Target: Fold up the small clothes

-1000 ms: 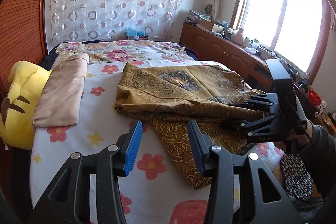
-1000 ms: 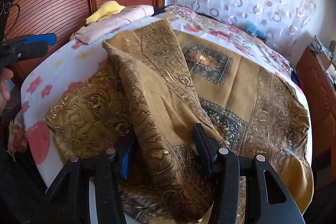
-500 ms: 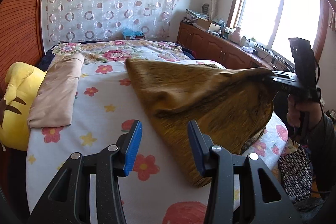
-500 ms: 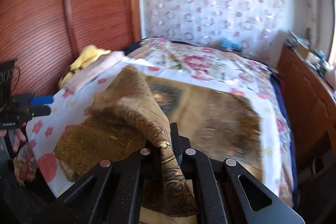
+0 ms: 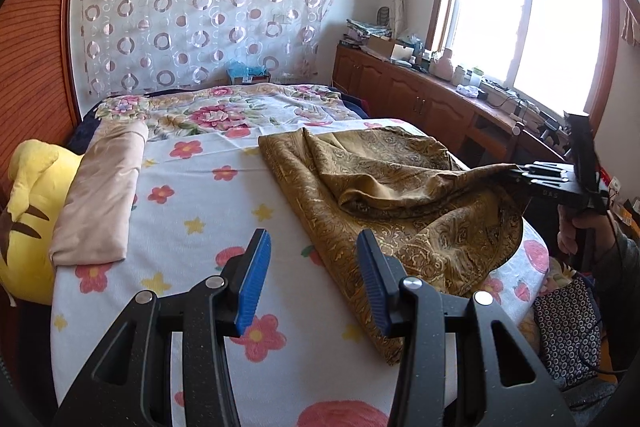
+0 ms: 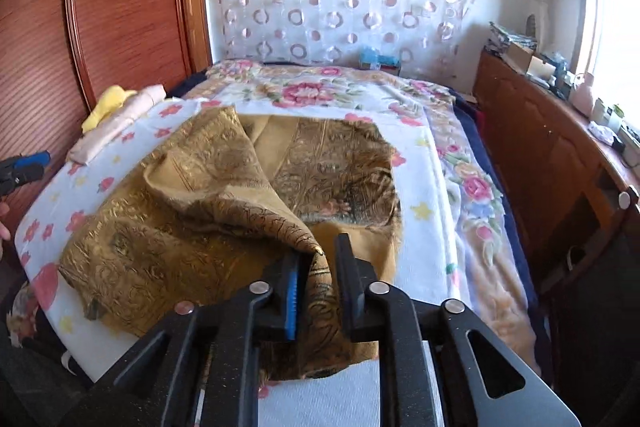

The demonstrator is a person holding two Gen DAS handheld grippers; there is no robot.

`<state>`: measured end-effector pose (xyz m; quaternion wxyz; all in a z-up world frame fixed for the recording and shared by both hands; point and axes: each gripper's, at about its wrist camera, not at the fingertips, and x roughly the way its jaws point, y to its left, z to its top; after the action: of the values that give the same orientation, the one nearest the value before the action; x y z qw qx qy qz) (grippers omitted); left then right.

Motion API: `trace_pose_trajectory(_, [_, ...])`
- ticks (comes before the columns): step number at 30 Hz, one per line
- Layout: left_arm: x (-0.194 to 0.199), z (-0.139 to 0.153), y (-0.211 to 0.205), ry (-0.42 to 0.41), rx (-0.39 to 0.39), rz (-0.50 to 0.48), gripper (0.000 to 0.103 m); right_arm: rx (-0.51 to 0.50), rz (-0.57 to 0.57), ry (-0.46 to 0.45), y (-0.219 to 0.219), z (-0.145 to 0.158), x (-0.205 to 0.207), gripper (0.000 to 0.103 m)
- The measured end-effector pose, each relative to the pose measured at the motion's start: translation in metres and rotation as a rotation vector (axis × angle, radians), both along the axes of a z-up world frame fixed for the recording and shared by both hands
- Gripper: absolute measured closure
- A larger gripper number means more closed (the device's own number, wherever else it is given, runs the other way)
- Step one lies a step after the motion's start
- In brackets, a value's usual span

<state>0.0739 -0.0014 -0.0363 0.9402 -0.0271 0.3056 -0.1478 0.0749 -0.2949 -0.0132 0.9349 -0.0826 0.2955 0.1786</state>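
Observation:
A mustard-gold patterned cloth (image 5: pixel 400 187) lies rumpled and partly folded over on the right half of the flowered bed sheet (image 5: pixel 224 211). One edge is drawn up off the bed to my right gripper (image 5: pixel 520 171) at the bed's right side. In the right wrist view that fold of cloth (image 6: pixel 180 227) hangs between the jaws of my right gripper (image 6: pixel 318 251), which are opening; a gap shows beside the right finger. My left gripper (image 5: pixel 312 239) hovers open over the sheet near the cloth's near-left edge, holding nothing.
A folded beige cloth (image 5: pixel 104 195) and a yellow plush toy (image 5: pixel 28 195) lie along the bed's left side by the wooden headboard. A low wooden cabinet (image 5: pixel 420 99) with clutter runs under the window on the right. A dotted dark bag (image 5: pixel 568 331) sits beside the bed.
My right gripper shut on a fold of the gold cloth, lifted it and pulled it right across the bed. Its jaws have now parted slightly. The left gripper stayed put.

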Motion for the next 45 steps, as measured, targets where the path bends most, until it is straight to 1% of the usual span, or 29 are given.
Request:
trace_pose_trajectory(1, [0.001,0.001,-0.001,-0.002,0.004,-0.001,0.057,0.003,0.002,-0.011,0.002,0.006,-0.009,0.08])
trace_pose_trajectory(2, [0.002,0.002,-0.002,-0.004,0.008,-0.002,0.057,-0.002,0.007,-0.022,0.005,0.009,-0.012,0.077])
trace_pose_trajectory(4, [0.002,0.004,-0.006,-0.009,0.014,-0.004,0.057,-0.008,0.028,-0.047,0.01,0.012,-0.019,0.068])
trace_pose_trajectory(7, [0.002,0.006,-0.009,-0.013,0.016,-0.007,0.057,-0.003,0.064,-0.072,0.018,0.017,-0.021,0.064])
trace_pose_trajectory(12, [0.004,0.005,-0.013,-0.009,0.026,-0.012,0.057,0.028,0.136,-0.07,0.041,0.018,-0.015,0.062])
trace_pose_trajectory(17, [0.018,0.002,-0.014,0.012,0.05,-0.017,0.057,0.004,0.215,-0.069,0.073,0.015,0.002,0.062])
trace_pose_trajectory(22, [0.033,-0.004,-0.011,0.026,0.044,-0.016,0.057,-0.043,0.282,-0.019,0.105,-0.001,0.033,0.062])
trace_pose_trajectory(27, [0.047,-0.015,-0.011,0.052,0.04,-0.022,0.057,-0.085,0.362,0.047,0.123,-0.007,0.052,0.062])
trace_pose_trajectory(29, [0.052,-0.019,-0.011,0.061,0.04,-0.025,0.057,-0.1,0.387,0.077,0.13,-0.014,0.062,0.062])
trace_pose_trajectory(34, [0.065,-0.035,-0.006,0.098,0.022,-0.027,0.056,-0.143,0.428,0.169,0.137,-0.033,0.082,0.062])
trace_pose_trajectory(38, [0.071,-0.041,-0.006,0.12,0.022,-0.031,0.056,-0.213,0.448,0.207,0.146,-0.045,0.093,0.062])
trace_pose_trajectory(41, [0.074,-0.042,-0.005,0.126,0.019,-0.03,0.056,-0.196,0.46,0.227,0.144,-0.045,0.104,0.062])
trace_pose_trajectory(42, [0.074,-0.041,-0.005,0.126,0.018,-0.03,0.056,-0.195,0.458,0.226,0.143,-0.044,0.107,0.072])
trace_pose_trajectory(43, [0.075,-0.041,-0.006,0.127,0.016,-0.031,0.056,-0.196,0.453,0.222,0.14,-0.042,0.111,0.086])
trace_pose_trajectory(44, [0.075,-0.041,-0.006,0.127,0.018,-0.032,0.056,-0.193,0.445,0.217,0.137,-0.041,0.115,0.093])
trace_pose_trajectory(45, [0.077,-0.041,-0.006,0.126,0.018,-0.034,0.056,-0.189,0.433,0.206,0.133,-0.037,0.115,0.096])
